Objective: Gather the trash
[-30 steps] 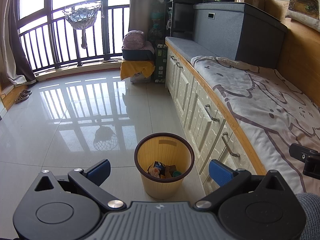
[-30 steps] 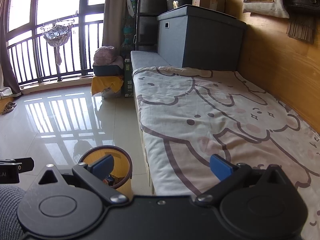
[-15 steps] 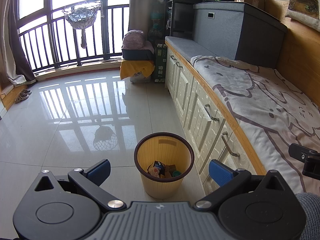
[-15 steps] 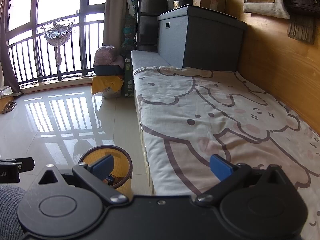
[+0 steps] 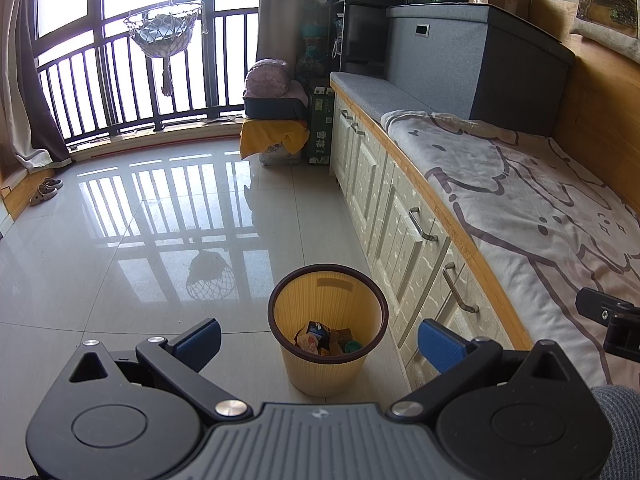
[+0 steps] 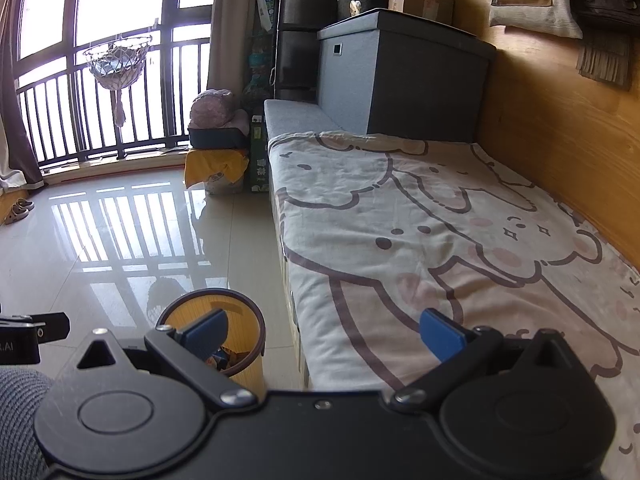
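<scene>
A yellow waste bin [image 5: 326, 374] with a dark rim stands on the tiled floor beside the bed's drawers. Several pieces of trash [image 5: 322, 338] lie in its bottom. My left gripper [image 5: 320, 338] is open and empty, held above and just in front of the bin. My right gripper [image 6: 322, 334] is open and empty, held over the bed's edge. The bin [image 6: 248, 372] shows at lower left in the right wrist view, partly behind my left finger [image 6: 206, 330]. No loose trash shows on the bed or floor.
A bed with a cartoon blanket [image 6: 440, 232] runs along the wooden wall, with white drawers [image 5: 404, 232] below. A grey storage box [image 5: 460, 60] stands at its far end. A yellow-draped box [image 5: 274, 140] and slippers [image 5: 46, 192] sit near the balcony rail.
</scene>
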`<act>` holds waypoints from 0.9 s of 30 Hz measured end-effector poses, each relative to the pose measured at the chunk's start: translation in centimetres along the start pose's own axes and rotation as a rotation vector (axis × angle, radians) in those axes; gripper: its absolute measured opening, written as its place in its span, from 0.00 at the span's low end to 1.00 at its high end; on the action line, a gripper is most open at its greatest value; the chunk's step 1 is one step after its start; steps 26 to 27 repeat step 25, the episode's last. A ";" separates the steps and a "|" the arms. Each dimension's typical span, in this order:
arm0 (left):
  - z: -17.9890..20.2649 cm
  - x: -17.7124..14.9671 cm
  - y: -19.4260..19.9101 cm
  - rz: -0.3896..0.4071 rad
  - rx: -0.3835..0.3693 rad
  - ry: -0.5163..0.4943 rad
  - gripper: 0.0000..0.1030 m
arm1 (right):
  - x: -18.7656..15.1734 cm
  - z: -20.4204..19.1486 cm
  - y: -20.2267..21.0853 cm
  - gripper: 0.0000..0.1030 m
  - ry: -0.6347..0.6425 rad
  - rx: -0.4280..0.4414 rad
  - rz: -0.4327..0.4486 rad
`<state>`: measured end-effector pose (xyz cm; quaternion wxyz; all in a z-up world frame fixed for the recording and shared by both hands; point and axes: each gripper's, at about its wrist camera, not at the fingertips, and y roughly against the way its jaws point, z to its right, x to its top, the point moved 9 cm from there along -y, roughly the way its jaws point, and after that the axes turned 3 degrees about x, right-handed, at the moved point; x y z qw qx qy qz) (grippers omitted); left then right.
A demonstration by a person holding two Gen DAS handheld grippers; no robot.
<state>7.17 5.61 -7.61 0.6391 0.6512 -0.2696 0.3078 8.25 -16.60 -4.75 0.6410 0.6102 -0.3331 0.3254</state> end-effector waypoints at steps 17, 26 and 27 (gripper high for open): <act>0.0 0.0 0.0 -0.001 0.000 -0.001 1.00 | -0.1 -0.2 -0.2 1.00 0.005 0.002 -0.003; 0.4 -0.3 -0.2 -0.005 -0.003 -0.001 1.00 | -0.2 -0.2 -0.2 1.00 0.006 0.004 -0.004; 0.4 -0.3 -0.2 -0.005 -0.003 -0.001 1.00 | -0.2 -0.2 -0.2 1.00 0.006 0.004 -0.004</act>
